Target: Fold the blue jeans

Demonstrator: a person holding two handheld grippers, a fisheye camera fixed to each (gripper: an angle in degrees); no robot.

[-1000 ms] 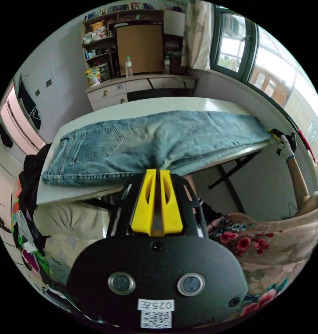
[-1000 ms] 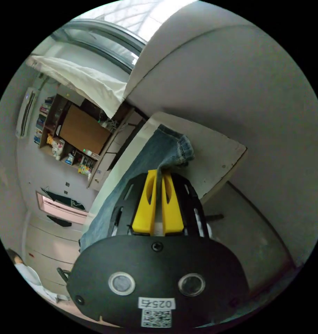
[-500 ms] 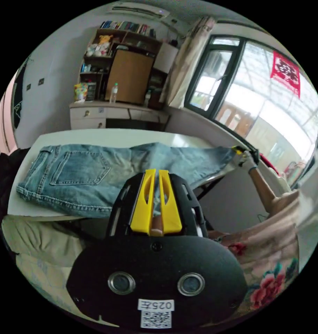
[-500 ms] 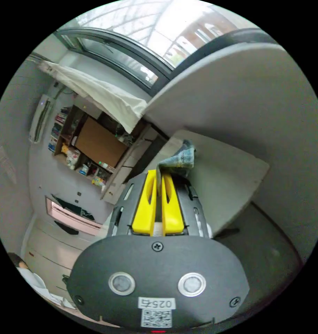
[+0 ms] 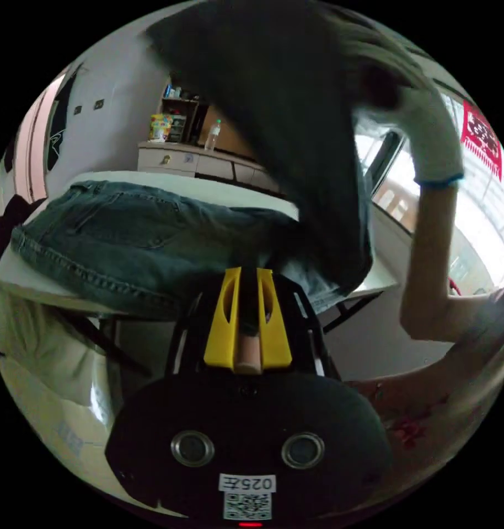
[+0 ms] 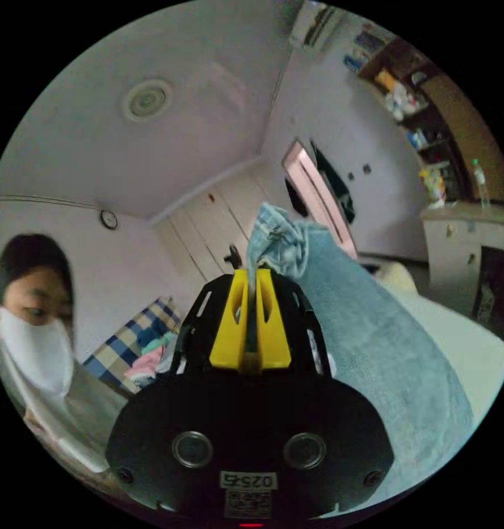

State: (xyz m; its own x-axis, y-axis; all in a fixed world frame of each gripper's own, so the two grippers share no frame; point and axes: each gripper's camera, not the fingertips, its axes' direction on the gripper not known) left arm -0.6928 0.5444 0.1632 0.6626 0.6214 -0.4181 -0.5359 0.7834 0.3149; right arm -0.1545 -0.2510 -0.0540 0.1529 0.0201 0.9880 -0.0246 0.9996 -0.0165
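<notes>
- Gripping one pair of blue jeans (image 5: 147, 248): left gripper (image 5: 247, 275) pinched on denim edge, right gripper (image 6: 251, 275) clamped on lifted hem.
- Resting on one white table (image 5: 31, 278).
- Possibly one plastic bottle (image 5: 211, 136); labels illegible.

Left claw (image 5: 247, 325) jaws closed; right claw (image 6: 251, 325) likewise (raised high), gloved hand (image 5: 428, 143) overhead.

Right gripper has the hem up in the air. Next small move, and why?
Probably carry the right gripper over toward the waistband and lower. It is shut on the jeans hem, the leg arcs overhead, and the left gripper pins the middle.
</notes>
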